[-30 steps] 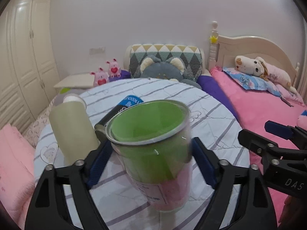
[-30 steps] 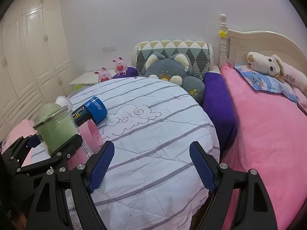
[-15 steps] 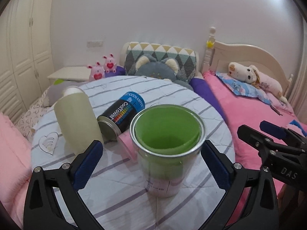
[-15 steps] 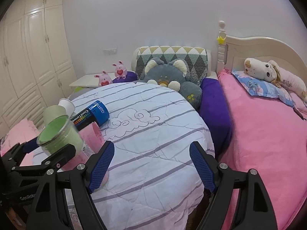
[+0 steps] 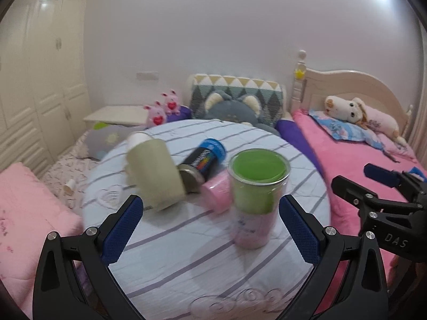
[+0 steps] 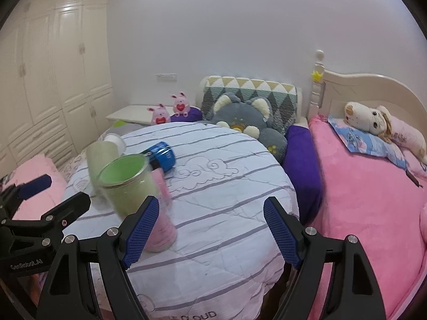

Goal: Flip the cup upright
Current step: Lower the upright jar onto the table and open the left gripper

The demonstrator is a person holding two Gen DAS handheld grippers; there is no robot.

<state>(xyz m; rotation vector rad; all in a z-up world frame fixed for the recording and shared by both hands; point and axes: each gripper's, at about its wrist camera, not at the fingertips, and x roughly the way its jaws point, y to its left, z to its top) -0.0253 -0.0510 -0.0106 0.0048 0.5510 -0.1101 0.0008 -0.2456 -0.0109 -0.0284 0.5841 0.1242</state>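
Now green-lined cup [image 5: 256,194] stands upright on striped bench [image 5: 192,261]; left gripper [image 5: 210,229] jaws released, right gripper [image 6: 210,229] jaws released, empty.

cup [image 5: 254,197]: clear glass, green inside, pink label below
pose: upright, mouth up
place: round table [image 5: 186,266], near right edge

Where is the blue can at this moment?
In the left wrist view, the blue can lies on its side on the round table, between the pale cup and green cup.
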